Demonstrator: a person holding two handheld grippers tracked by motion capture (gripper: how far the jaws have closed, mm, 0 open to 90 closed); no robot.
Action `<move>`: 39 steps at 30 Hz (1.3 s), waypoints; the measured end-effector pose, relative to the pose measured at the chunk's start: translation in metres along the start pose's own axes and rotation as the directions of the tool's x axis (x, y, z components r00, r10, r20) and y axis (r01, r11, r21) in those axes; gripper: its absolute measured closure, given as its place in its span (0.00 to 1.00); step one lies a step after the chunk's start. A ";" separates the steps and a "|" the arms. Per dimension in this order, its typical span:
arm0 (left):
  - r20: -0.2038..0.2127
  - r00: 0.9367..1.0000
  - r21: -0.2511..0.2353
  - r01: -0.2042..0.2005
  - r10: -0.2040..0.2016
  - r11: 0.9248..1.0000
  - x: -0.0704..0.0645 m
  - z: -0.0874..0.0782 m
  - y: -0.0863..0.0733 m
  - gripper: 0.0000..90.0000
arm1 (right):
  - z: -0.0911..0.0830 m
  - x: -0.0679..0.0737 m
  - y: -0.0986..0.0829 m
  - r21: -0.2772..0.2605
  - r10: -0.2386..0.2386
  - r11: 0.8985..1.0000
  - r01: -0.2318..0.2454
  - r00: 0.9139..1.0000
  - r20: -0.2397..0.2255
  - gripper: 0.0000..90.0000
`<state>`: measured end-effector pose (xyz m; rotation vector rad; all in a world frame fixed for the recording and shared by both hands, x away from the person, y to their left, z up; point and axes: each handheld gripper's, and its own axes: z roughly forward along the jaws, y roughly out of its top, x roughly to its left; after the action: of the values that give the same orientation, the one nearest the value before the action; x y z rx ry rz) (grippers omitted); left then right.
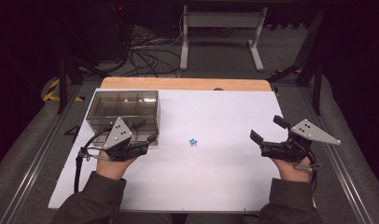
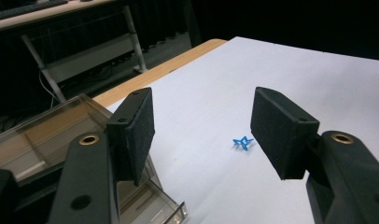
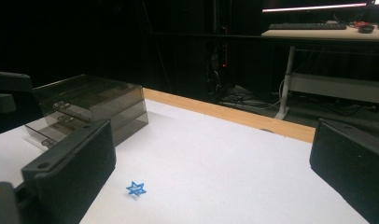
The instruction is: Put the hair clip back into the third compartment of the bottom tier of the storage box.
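We see a white table (image 1: 215, 182) with a wooden far edge, and at its far left corner a smoky clear plastic drawer box (image 1: 124, 111) with divided compartments; its bottom drawer (image 2: 155, 212) stands pulled out a little toward us. Our left gripper (image 1: 145, 132) sits just at the front of that box, its jaws spread wide with nothing between them. Our right gripper (image 1: 268, 129) hovers near the table's right edge, well apart from the box, jaws likewise wide apart and empty. Smallest of all, a little blue star-shaped piece (image 1: 193, 142) lies on the bare table between the two grippers, nearer the left one and just to the right of the box, touching neither.
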<state>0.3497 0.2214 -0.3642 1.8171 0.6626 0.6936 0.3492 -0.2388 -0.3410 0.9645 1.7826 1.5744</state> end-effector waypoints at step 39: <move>0.067 0.998 0.061 0.000 -0.005 0.998 -0.015 0.066 -0.008 0.59 | -0.003 -0.001 0.001 0.000 0.002 1.000 -0.002 1.000 -0.002 0.02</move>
<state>0.3862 0.1717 -0.3940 1.8871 0.6474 0.6133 0.3480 -0.2415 -0.3396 0.9653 1.7833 1.5773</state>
